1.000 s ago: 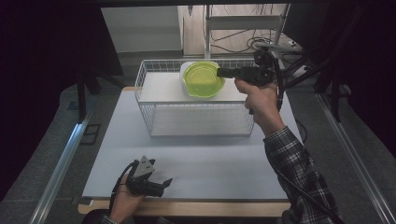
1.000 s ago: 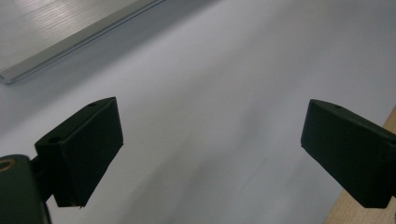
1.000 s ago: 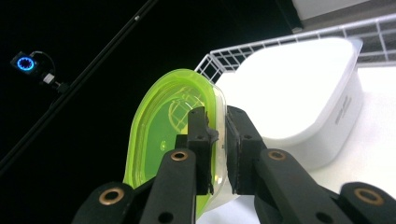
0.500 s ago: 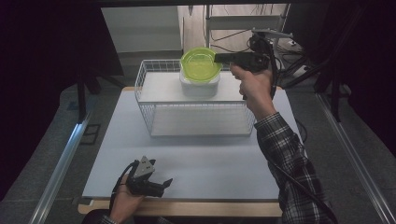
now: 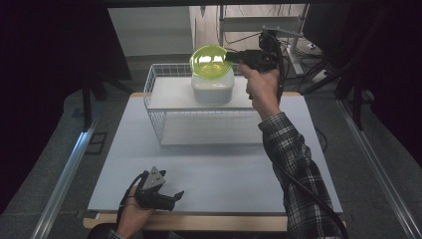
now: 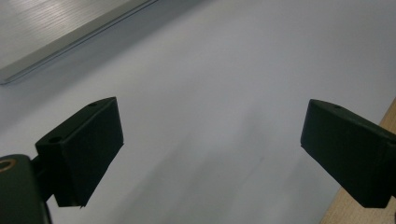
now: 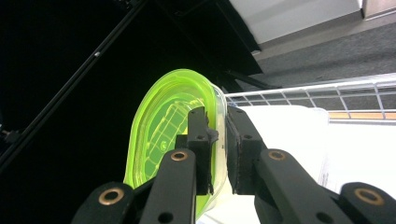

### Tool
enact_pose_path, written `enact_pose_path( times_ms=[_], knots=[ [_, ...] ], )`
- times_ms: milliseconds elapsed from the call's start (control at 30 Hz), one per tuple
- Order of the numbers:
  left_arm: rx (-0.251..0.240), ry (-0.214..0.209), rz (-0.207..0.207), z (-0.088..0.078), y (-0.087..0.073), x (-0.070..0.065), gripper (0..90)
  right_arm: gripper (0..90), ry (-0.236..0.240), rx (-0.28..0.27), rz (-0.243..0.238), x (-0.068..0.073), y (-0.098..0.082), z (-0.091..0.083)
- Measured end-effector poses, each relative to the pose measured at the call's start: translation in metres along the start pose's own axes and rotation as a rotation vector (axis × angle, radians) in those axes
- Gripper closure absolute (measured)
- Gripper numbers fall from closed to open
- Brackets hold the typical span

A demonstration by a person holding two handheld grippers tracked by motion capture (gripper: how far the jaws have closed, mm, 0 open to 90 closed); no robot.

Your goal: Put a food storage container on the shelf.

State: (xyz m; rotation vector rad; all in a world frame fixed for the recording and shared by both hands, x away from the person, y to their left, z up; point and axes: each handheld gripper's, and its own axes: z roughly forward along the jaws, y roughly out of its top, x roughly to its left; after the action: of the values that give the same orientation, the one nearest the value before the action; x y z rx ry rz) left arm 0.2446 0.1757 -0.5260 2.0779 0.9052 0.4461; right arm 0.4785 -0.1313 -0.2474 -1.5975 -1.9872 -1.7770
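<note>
A translucent green lid point(image 5: 210, 60) hangs tilted on edge above a white container point(image 5: 213, 88), which stands in a white wire basket point(image 5: 159, 119) at the back of the table. My right gripper point(image 5: 230, 57) is shut on the lid's right rim and points left. In the right gripper view the jaws point(image 7: 217, 123) pinch the green lid point(image 7: 159, 135) at its edge, with the white container point(image 7: 285, 130) behind. My left gripper point(image 5: 174, 198) rests open near the table's front edge. In the left gripper view its jaws point(image 6: 210, 144) stand wide apart over the bare white mat point(image 6: 210, 70).
The white mat point(image 5: 214, 169) covers the table, with a wooden strip point(image 5: 209, 221) along the front edge. A metal rail point(image 5: 64, 179) runs along the left side. Shelving and cables point(image 5: 293, 35) stand behind the basket.
My right gripper has lifted the green lid off the white container and tipped it up on edge. The left gripper has stayed still.
</note>
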Motion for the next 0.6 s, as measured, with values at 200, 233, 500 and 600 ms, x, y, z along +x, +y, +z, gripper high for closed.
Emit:
enact_pose_path(
  times_ms=[200,233,500,600],
  knots=[
    [0.001,-0.003,0.001,0.000,0.000,0.000,5.4,81.2,-0.035,-0.011,0.013,0.000,0.002,0.007],
    [0.001,-0.003,0.001,0.000,0.000,0.000,5.4,81.2,-0.041,-0.012,0.016,-0.001,0.002,0.008],
    [0.004,-0.005,0.007,0.001,0.000,-0.001,5.5,80.1,-0.056,-0.012,0.030,-0.004,0.002,0.013],
    [0.007,-0.006,0.009,0.001,0.000,-0.001,5.5,78.6,-0.087,-0.006,0.021,-0.004,0.003,0.014]
  ],
)
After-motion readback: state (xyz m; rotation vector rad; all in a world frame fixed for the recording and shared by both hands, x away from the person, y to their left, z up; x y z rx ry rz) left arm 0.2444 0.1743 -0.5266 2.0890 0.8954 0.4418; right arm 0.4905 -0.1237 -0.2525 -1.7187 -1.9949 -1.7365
